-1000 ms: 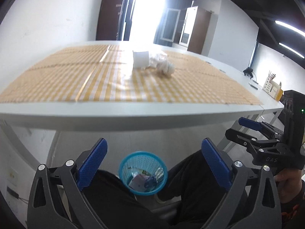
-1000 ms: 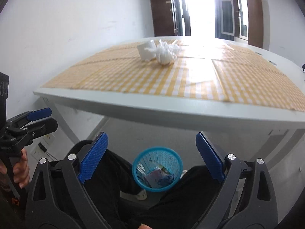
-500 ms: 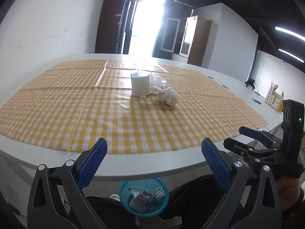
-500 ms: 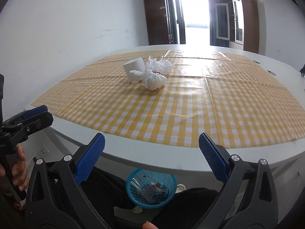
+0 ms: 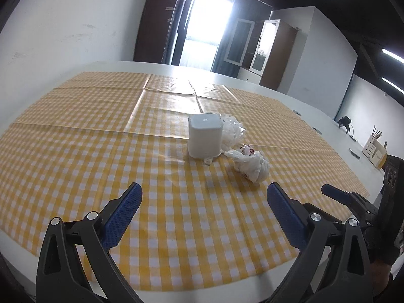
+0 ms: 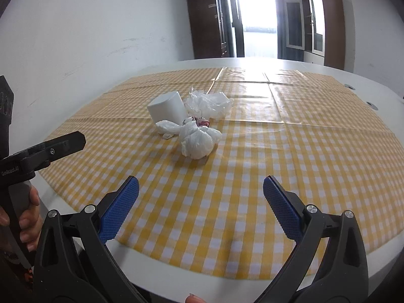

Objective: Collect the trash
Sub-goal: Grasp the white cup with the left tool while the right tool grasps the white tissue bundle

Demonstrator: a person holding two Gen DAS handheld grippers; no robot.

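A tied white plastic trash bag (image 5: 252, 165) (image 6: 197, 140) lies on the yellow checked tablecloth (image 5: 101, 136) (image 6: 303, 151). Behind it stands a small white box-shaped bin (image 5: 205, 135) (image 6: 166, 108) with a crumpled clear plastic bag (image 5: 231, 131) (image 6: 209, 102) beside it. My left gripper (image 5: 204, 197) is open and empty over the near part of the table, short of the bin. My right gripper (image 6: 200, 189) is open and empty, short of the tied bag. Each gripper also shows at the edge of the other's view.
The white table edge (image 6: 192, 275) is just below the grippers. A desk organiser with pencils (image 5: 375, 149) stands at the far right of the table. Cabinets and a bright doorway (image 6: 257, 15) are at the back.
Both grippers have risen from below the table edge to above the tabletop. The blue basket under the table has dropped out of view. Both stay open.
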